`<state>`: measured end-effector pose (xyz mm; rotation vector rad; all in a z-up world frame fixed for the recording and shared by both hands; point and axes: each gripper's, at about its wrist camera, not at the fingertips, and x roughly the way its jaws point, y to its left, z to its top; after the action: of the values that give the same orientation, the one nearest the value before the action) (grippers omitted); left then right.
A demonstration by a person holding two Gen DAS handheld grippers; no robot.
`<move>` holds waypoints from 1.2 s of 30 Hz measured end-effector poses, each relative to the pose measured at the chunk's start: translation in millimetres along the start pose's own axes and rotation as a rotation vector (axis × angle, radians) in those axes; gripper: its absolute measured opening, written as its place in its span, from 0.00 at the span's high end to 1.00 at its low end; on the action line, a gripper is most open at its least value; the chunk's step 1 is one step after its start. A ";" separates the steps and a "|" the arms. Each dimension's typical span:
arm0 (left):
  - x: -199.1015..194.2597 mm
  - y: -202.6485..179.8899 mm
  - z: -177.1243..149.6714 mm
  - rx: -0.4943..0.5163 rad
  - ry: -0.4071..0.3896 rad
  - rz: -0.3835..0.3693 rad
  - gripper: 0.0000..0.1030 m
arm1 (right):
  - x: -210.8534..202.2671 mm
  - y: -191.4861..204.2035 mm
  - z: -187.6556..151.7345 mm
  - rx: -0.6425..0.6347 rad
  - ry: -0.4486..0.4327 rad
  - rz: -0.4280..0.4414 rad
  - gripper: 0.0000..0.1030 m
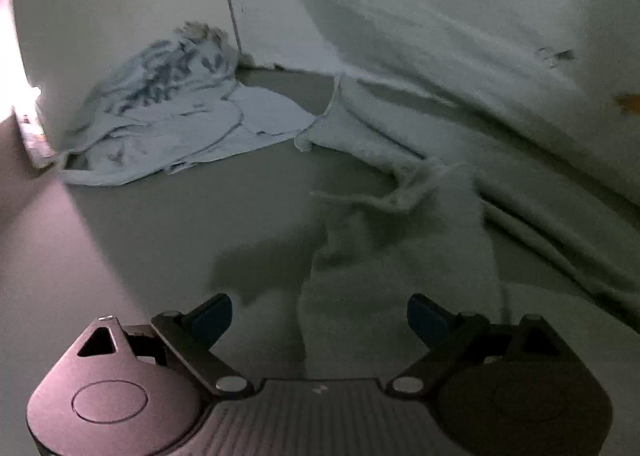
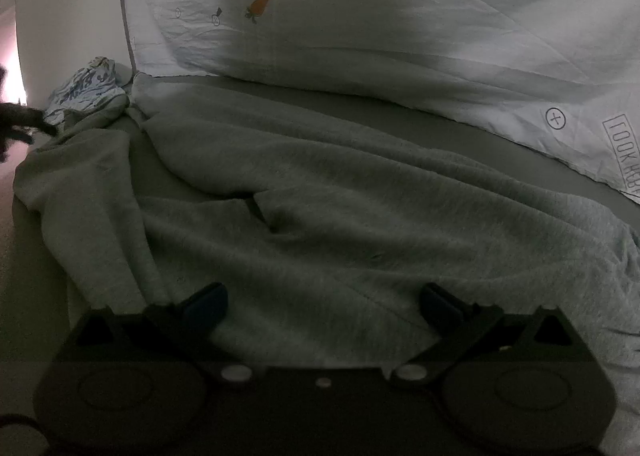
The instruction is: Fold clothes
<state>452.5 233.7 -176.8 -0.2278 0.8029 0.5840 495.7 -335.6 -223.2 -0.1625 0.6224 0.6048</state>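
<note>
A large grey fleece garment (image 2: 320,192) lies rumpled across the bed. In the left wrist view its pale folds (image 1: 400,240) run from the centre to the right. My left gripper (image 1: 320,320) stands open just above an edge of this cloth, with nothing pressed between its blue pads. My right gripper (image 2: 324,308) is open too, low over the near part of the garment. A crumpled white cloth with blue print (image 1: 160,108) lies at the far left by the wall, and shows small in the right wrist view (image 2: 88,92).
A white duvet (image 2: 400,36) with a carrot print is heaped along the far side of the bed. A white panel (image 2: 68,8) stands at the bed's left end. Grey sheet (image 1: 180,224) shows between the garments. Bright light comes from the far left.
</note>
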 end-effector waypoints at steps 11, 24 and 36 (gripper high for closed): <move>-9.3 6.3 14.7 -0.078 -0.007 0.035 0.98 | -0.1 0.8 0.5 0.002 0.000 0.000 0.00; -123.2 169.1 -63.5 -0.259 0.084 0.550 0.94 | 1.3 -1.8 0.2 0.000 0.000 0.002 0.00; -141.8 133.5 -33.4 -0.091 -0.137 0.191 0.15 | 0.9 -3.7 -0.4 -0.003 0.000 0.006 0.00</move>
<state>278.0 272.3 -92.5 -0.1932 0.6696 0.8087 498.2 -338.3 -224.1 -0.1638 0.6223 0.6113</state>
